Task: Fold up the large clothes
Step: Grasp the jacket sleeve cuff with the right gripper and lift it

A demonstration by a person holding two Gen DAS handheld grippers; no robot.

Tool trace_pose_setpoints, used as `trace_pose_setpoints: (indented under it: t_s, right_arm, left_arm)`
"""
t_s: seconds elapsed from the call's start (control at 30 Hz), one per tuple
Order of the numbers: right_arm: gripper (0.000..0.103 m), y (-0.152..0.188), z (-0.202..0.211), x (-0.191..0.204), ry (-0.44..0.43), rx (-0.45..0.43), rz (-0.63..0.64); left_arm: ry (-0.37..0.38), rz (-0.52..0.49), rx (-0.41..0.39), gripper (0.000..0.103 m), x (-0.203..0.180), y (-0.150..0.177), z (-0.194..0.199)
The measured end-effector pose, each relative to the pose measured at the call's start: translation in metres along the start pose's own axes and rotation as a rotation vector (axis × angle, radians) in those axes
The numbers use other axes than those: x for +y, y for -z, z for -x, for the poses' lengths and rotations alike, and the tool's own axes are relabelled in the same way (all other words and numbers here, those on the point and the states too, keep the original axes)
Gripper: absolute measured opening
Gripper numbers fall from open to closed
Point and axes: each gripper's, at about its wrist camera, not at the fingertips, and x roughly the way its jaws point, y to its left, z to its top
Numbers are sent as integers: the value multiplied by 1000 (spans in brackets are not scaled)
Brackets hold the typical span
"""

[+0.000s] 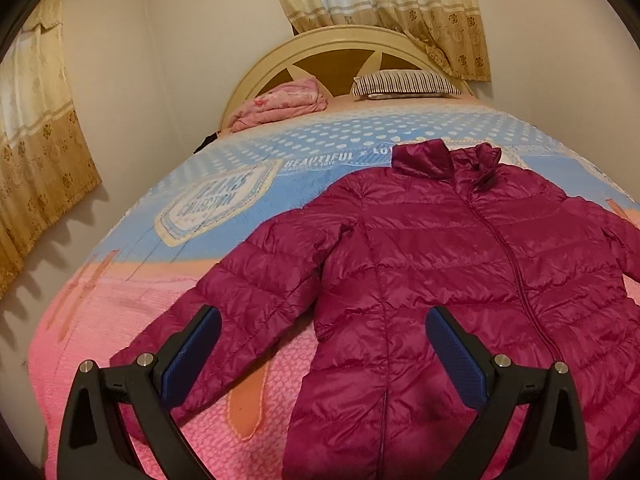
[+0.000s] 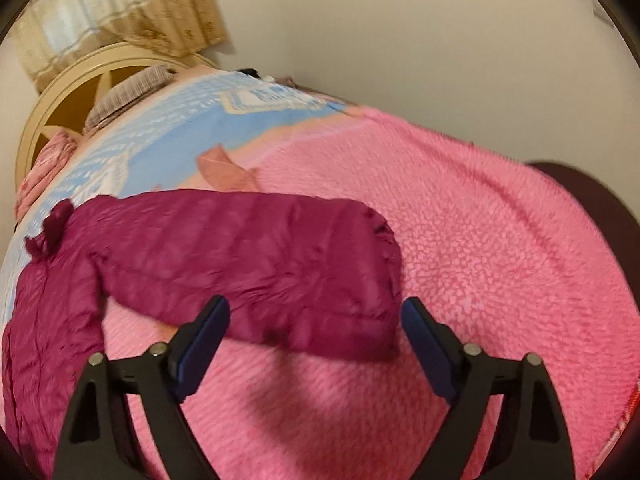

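- The bed point(image 1: 100, 320), under a pink and blue bedspread point(image 2: 500, 260), fills the space ahead of and below both tools.
- A magenta puffer jacket point(image 1: 460, 260) lies flat on the bedspread, front up and zipped, collar pointing away from the left tool; its body stretches ahead of that tool and to its right.
- One sleeve point(image 1: 224, 300) angles out ahead of the left gripper point(image 1: 323, 334), its cuff end behind the left-hand finger.
- The other sleeve point(image 2: 260, 260) lies across the view just ahead of the right gripper point(image 2: 316, 324), cuff near its right-hand finger.
- Far ahead are a cream headboard point(image 1: 340, 40), a striped pillow point(image 1: 404, 84) and a folded pink blanket point(image 1: 280, 104).
- Left gripper: fingers spread wide, holding nothing.
- Right gripper: likewise spread wide, empty, above the sleeve.
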Motion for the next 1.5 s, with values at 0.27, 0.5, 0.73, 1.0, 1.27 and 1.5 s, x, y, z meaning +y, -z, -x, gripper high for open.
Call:
trace_pose_setpoints:
  t_s: [0.27, 0.5, 0.73, 1.0, 1.27, 1.5]
  right_arm:
    - [32, 1, -23, -15, -51, 39, 18]
    - [15, -9, -19, -4, -67, 6, 85]
    - [13, -23, -15, 30, -80, -28, 158]
    - [12, -35, 7, 104, -118, -88, 312]
    - [11, -26, 26, 199, -211, -124, 455]
    - [11, 1, 36, 283, -293, -132, 576]
  left_arm:
    - [-13, -21, 43, 102, -9, 3, -30]
    - [-16, -25, 71, 102, -10, 5, -48]
    - [-10, -15, 85, 102, -7, 4, -56]
    - [-28, -3, 78, 102, 15, -3, -59]
    - [-72, 25, 65, 102, 47, -14, -66]
    - [-78, 53, 77, 102, 65, -13, -75]
